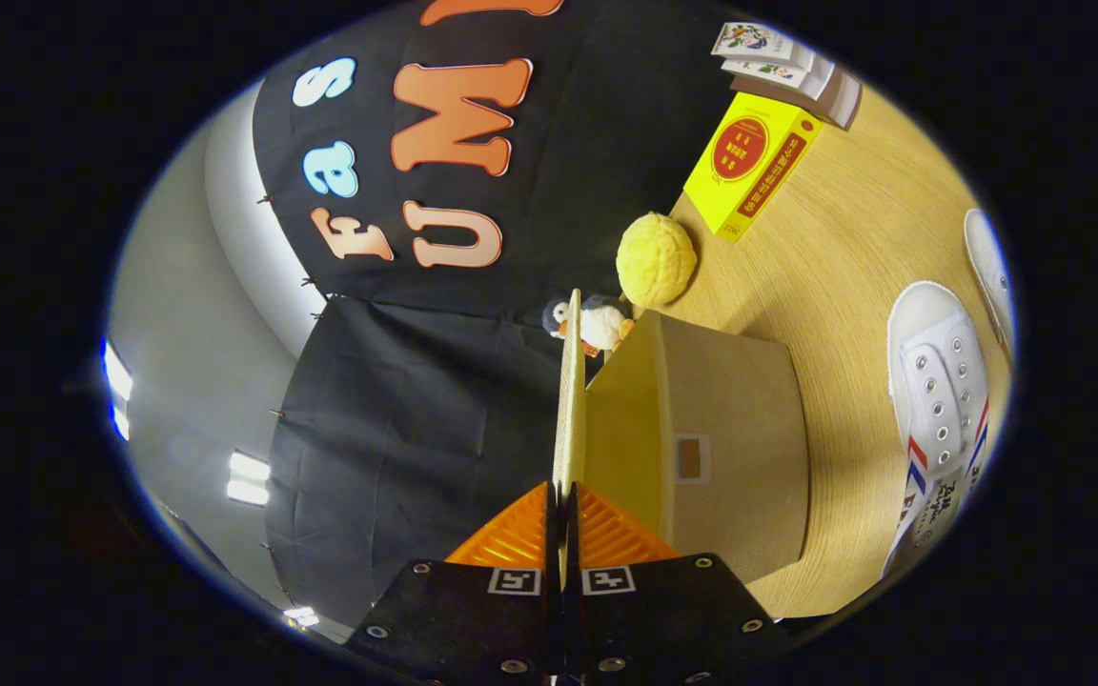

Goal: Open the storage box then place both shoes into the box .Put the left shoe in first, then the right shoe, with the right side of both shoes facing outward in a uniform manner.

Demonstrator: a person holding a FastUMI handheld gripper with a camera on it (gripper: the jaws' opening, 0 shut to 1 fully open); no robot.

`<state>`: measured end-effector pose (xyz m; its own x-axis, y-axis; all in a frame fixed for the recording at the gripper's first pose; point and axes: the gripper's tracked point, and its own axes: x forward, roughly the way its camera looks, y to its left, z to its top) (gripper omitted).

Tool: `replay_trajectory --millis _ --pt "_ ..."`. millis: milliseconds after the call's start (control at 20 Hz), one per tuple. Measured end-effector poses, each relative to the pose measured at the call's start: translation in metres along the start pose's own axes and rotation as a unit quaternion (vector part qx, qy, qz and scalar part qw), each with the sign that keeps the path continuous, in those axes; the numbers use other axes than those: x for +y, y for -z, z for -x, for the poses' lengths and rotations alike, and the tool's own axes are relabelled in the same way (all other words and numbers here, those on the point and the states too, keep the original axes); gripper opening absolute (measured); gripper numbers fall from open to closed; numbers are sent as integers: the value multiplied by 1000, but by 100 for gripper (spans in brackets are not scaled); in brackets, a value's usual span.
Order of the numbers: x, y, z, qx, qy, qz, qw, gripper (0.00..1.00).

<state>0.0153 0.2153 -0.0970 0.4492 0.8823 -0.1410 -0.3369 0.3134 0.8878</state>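
Observation:
The view is rolled sideways, with the wooden table running up the right. My gripper is shut on the edge of the storage box's lid, a thin pale panel seen edge-on and lifted away from the tan box. The box's yellow inside shows just beside the lid. Beyond the box on the table lies a white canvas shoe with red and blue stripes. The second white shoe lies farther off, only partly in sight.
A yellow ball-shaped plush and a small penguin toy sit against the booth wall behind the box. A yellow carton and stacked books stand farther along the table by the wall.

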Motion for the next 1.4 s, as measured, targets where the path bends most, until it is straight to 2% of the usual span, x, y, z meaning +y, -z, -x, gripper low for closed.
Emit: replay_trajectory --millis 300,650,1000,1100,1200,1350,1400 --pt "66 14 -21 -3 -18 44 999 3" --pt "128 38 -79 -11 -24 97 995 3" --pt "155 75 -139 10 -2 150 989 4" --pt "160 80 -153 10 4 165 986 9" --pt "157 80 -162 3 32 194 980 16" --pt "150 86 -171 3 65 244 968 79" --pt "146 89 -173 4 75 259 963 89"
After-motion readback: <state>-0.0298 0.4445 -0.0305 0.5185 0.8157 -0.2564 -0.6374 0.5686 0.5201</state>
